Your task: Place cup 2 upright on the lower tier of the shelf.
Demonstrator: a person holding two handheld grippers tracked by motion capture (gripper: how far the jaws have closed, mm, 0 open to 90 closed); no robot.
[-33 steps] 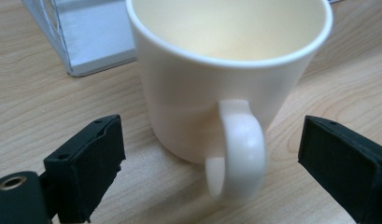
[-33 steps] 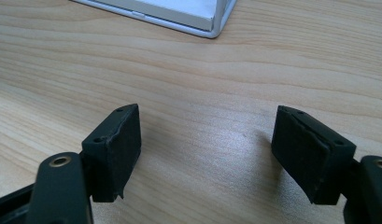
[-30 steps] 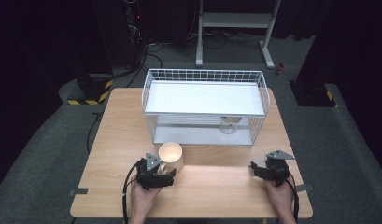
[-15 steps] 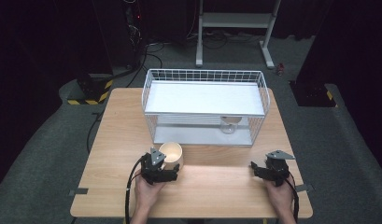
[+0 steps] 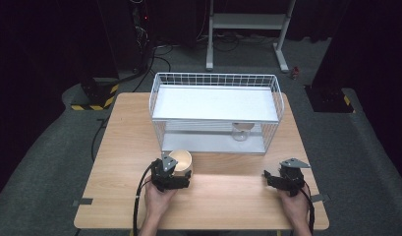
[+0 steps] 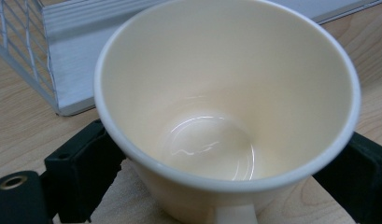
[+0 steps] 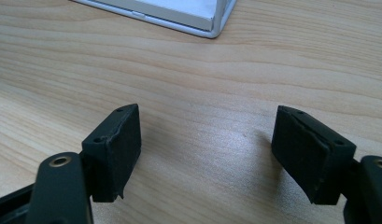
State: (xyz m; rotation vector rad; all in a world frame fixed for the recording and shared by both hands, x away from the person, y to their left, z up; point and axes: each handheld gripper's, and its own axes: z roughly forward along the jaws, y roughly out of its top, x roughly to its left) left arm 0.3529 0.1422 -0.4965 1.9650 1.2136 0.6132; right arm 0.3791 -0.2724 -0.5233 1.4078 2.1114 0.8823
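cup framed by the left gripper in front of the wire basket

while the cream cup (image 5: pixel 181 162) stands upright on the wooden surface (image 5: pixel 125 132), it is flanked by the two black jaws of the left gripper (image 5: pixel 175 169), one on each side of its wall. in the left gripper view the cup (image 6: pixel 226 102) is seen from above and close up: its inside is bare and glossy, its handle is turned toward the camera at the lower edge, and the left pad lies right against the wall below the rim. whether the pads are pressed onto the cup or only set beside it cannot be told. the cup is placed near the front left corner of the white wire basket (image 5: pixel 215 78), just in front of it and apart from it; a corner of the basket's pale floor panel is seen behind the cup in the left gripper view.

inside the basket, toward its front right, a small pale object (image 5: pixel 242 132) is seen through the wires; its kind cannot be made out.

the right gripper (image 5: pixel 279 178) is held low over the surface at the right, well apart from the cup. in the right gripper view its jaws are spread wide with bare wood grain between them, so it is released and nothing is grasped. a corner of the basket base is seen at the top of that view.
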